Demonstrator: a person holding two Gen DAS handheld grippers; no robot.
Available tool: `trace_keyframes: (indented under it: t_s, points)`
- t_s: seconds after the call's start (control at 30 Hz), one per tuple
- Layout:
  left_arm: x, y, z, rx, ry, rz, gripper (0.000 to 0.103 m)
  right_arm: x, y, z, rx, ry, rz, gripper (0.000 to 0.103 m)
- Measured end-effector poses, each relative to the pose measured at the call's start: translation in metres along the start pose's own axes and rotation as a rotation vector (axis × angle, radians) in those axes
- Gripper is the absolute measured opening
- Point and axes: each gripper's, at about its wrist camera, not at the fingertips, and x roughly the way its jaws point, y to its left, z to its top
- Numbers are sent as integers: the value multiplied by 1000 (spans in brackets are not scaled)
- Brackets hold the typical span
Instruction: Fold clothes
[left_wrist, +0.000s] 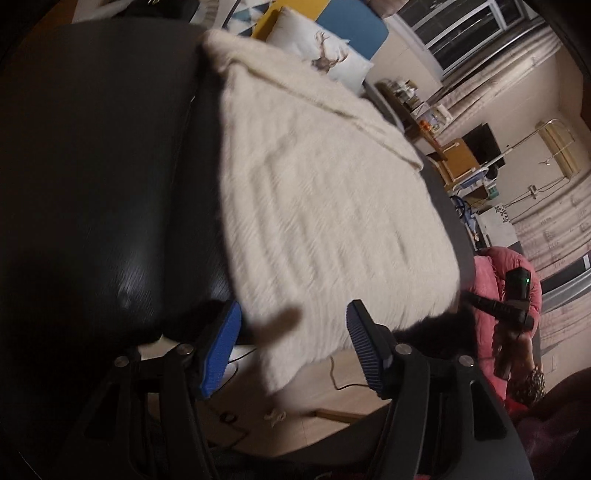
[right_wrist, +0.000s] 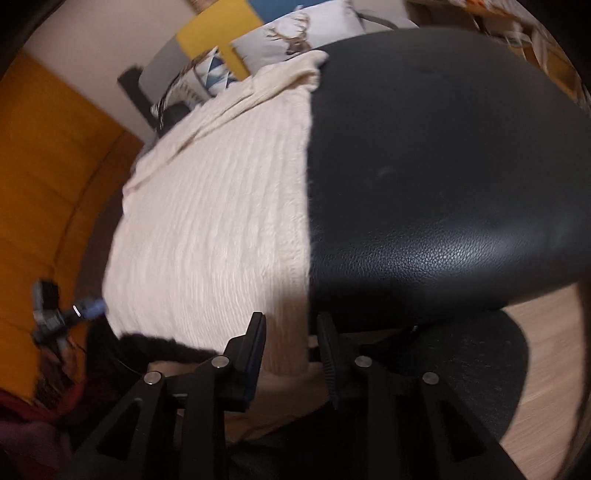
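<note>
A cream knit sweater (left_wrist: 325, 192) lies folded into a long rectangle on a black leather top (left_wrist: 96, 177). Its near corner hangs over the top's front edge. My left gripper (left_wrist: 293, 306) stands open with blue pads either side of that hanging corner, neither pad touching it. In the right wrist view the sweater (right_wrist: 214, 221) covers the left part of the leather top (right_wrist: 443, 166). My right gripper (right_wrist: 291, 317) is open around the sweater's near right corner, with a gap at each finger. Each view shows the other gripper at its edge, blurred.
A dark fuzzy thing (right_wrist: 155, 343) lies at the sweater's near edge. Deer-print pillows (left_wrist: 325, 55) sit beyond the far end. Pink cloth (left_wrist: 491, 280) is piled to the right. A cable (left_wrist: 343, 384) runs across the wooden floor below, and an orange surface (right_wrist: 44, 184) stands on the left.
</note>
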Motion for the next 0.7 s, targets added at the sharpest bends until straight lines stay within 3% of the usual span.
trace_keyframes:
  t_s: [0.23,0.4,0.5,0.57,0.63,0.7]
  points:
    - [6,10,-8,-27,23,-73,66,15,-12,8,65,22,109,38]
    - [5,32,-6,-147,19,-199,66,15,-17,6,82,19,159,38]
    - [6,40,-8,-182,18,-254,66,17,-24,7,116,18,233,38]
    - [10,44,-11,-205,47,-264,66,20,-28,9,144,26,262,38]
    - [19,46,-13,-213,103,-206,67,21,-30,10,147,32,279,38]
    - [30,47,-13,-242,146,-235,67,22,-33,11,148,38,307,38]
